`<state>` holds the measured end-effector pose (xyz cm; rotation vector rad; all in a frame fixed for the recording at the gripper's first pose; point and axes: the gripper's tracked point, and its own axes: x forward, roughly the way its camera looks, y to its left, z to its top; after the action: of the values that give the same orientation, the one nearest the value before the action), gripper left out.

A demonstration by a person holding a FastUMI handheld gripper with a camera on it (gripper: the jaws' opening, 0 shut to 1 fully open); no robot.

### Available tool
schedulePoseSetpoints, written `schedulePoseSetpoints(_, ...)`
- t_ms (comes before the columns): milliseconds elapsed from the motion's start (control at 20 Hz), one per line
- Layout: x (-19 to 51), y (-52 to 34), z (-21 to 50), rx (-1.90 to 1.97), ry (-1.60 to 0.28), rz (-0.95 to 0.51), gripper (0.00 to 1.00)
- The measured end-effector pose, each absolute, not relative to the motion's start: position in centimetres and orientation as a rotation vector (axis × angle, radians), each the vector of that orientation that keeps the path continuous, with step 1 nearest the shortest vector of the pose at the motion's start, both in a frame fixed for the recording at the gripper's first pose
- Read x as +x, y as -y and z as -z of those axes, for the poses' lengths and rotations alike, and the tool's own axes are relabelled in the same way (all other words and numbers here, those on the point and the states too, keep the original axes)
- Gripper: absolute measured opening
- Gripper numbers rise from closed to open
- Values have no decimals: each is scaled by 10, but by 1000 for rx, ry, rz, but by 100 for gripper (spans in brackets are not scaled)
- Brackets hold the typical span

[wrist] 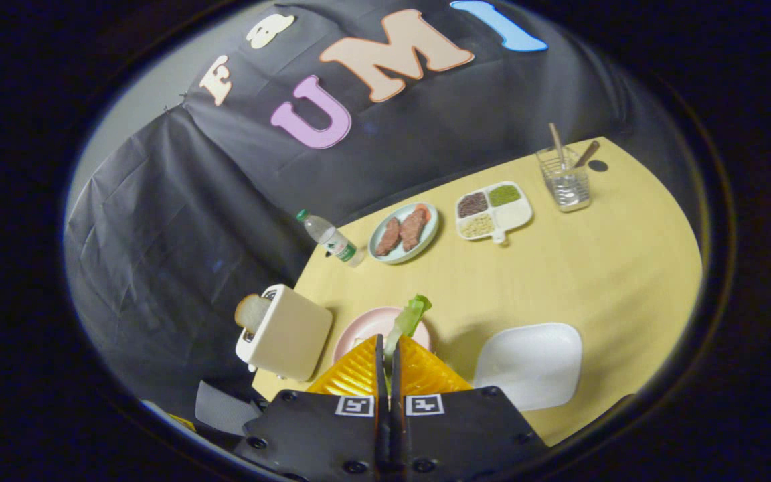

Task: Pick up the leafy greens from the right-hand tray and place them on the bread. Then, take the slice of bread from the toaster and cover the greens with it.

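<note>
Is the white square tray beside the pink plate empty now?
Empty: the white square tray is bare, and the leafy greens sit pinched between the shut jaws.

A: What stands near the gripper (389, 351)?
B: Its fingers pinch leafy greens (409, 317) above a pink plate (359, 329). A toaster (285, 340) crowds nine o'clock; a white tray (529, 365) sits at three o'clock.
A: Open room?
B: Bare table (579, 268) at one o'clock.
</note>
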<state>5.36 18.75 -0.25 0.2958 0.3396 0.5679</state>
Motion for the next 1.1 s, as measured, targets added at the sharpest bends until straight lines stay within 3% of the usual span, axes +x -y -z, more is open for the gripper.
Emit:
schedulePoseSetpoints(400, 59, -296, 35, 371, -418, -678, 3)
schedulePoseSetpoints(650, 74, -307, 72, 336, -464, -617, 3)
schedulePoseSetpoints(1100, 111, -254, 122, 119, -499, -400, 3)
